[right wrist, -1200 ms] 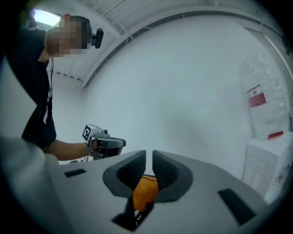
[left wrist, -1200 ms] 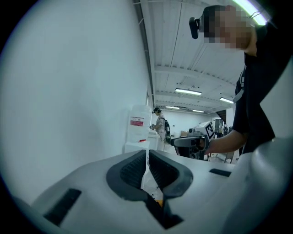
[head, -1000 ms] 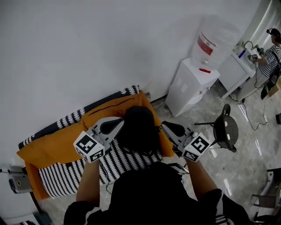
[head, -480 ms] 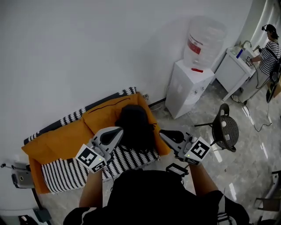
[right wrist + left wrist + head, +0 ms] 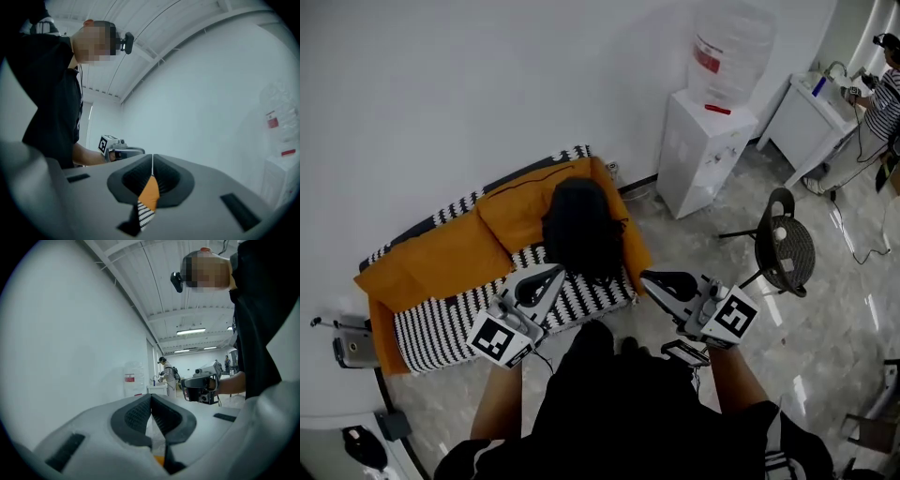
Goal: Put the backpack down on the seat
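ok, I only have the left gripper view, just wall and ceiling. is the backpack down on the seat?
Observer: Yes. Head view shows the black backpack sitting on the sofa's striped seat, resting against the orange cushion.
Operator: right tool holding a strap?
Observer: No. The right tool is shut, with nothing between its jaws.

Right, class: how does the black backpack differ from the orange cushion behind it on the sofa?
The backpack is black; the orange cushion is bright and plain. The backpack is narrower; the cushion runs well past it on the left. The backpack sits on the striped seat; the cushion leans upright behind it. Both rest on the sofa.
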`<state>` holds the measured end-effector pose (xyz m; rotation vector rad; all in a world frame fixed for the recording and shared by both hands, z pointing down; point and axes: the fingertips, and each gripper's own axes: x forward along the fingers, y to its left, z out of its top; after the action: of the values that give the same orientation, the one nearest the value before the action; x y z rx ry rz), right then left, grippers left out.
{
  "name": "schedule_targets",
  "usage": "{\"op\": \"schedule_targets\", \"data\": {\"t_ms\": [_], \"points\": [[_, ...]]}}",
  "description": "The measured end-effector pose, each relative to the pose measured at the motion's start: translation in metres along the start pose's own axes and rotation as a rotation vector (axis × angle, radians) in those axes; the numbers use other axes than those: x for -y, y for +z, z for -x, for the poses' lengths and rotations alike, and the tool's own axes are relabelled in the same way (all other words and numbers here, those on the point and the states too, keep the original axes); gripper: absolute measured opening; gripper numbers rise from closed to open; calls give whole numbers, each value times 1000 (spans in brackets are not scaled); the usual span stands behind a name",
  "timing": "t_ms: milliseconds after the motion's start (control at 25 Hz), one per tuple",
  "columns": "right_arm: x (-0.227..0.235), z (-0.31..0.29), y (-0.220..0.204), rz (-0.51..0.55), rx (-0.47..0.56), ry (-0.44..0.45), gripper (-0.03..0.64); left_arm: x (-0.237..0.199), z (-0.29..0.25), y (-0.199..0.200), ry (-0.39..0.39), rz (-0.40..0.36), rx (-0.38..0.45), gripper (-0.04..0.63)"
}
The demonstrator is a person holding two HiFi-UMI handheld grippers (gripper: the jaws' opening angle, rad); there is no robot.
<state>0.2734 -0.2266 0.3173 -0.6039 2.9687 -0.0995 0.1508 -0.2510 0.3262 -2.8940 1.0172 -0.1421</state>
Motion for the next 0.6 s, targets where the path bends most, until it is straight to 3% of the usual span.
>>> {"op": "schedule_targets", "data": {"t_ms": [400, 600], "points": [[-60, 35, -13, -51, 29, -5, 31, 72, 33, -5, -55, 31, -21, 23], [-95, 34, -4, -29, 26, -8, 29, 91, 58, 3, -86, 4, -20, 23]]}}
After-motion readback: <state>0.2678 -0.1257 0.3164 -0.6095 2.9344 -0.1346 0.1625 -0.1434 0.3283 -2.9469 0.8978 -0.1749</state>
